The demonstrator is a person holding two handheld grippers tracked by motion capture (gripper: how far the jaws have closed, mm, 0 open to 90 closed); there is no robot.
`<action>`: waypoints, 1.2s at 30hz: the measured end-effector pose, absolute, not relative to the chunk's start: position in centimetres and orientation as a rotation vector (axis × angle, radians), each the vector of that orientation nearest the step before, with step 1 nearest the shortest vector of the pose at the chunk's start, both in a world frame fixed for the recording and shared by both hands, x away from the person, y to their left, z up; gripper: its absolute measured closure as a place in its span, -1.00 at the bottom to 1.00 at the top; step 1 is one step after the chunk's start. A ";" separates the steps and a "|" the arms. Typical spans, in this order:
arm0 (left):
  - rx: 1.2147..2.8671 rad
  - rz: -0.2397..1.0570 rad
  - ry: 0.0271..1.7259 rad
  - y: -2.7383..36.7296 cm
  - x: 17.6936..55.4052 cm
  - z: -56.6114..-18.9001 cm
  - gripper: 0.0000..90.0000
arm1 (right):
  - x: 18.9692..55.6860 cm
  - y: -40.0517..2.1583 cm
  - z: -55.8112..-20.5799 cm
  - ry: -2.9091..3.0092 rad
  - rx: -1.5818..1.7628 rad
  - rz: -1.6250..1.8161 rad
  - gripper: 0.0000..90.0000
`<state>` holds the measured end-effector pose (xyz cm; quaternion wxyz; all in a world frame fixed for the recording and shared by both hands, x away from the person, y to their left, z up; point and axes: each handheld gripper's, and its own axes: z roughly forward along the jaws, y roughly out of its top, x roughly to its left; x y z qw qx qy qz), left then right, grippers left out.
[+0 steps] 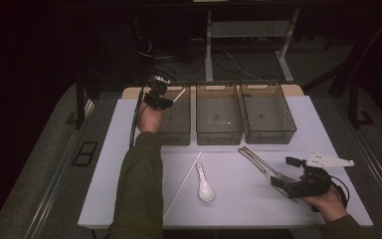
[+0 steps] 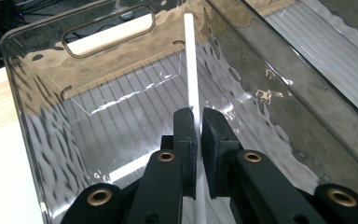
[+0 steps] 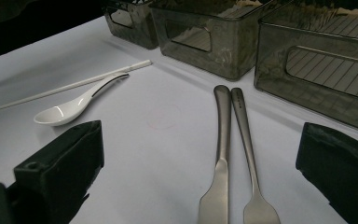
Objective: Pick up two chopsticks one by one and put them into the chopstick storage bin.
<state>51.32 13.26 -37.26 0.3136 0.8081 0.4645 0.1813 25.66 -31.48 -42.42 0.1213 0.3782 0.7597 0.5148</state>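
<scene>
At the near edge of the white table top (image 1: 238, 209), well short of the row of three smoky clear plastic bins, the right gripper (image 1: 279, 181) rests low in the person's right hand, its jaws standing wide apart with nothing between them. Just ahead of those jaws lie a steel knife (image 3: 220, 154) and a steel fork (image 3: 248, 154), side by side and almost touching, heads toward the gripper and handles running away toward the right-hand bin (image 1: 268, 117). To the left of them, still on the near side of the bins, a white ceramic soup spoon (image 1: 205, 185) lies beside a long white chopstick (image 1: 183, 185), whose far end points at the gap between the left-hand bin (image 1: 178, 124) and the middle bin (image 1: 219, 119).

Farther off, over the left-hand bin, the left gripper (image 1: 160, 102) is clamped nearly closed on a second white chopstick (image 2: 192, 74). This stick runs straight out from between the pads, its long axis along the jaws and along the bin's length, its far tip toward the end wall with the handle cut-out. Whether the tip touches the bin I cannot tell. The release seems to turn on that alignment: the stick already lies lengthwise inside the walls, so opening should let it drop flat. The left hand is plainly nearer that bin.
</scene>
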 end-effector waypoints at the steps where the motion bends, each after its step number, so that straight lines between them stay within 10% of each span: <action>1: 2.132 0.479 1.224 13.3 51.3 -37.3 0.85 | 25.7 -31.5 -42.4 2.218 1.106 1.504 -0.98; 36: 2.030 0.334 0.968 13.5 45.9 -32.5 -0.08 | 25.6 -31.5 -42.4 2.215 1.103 1.489 -0.98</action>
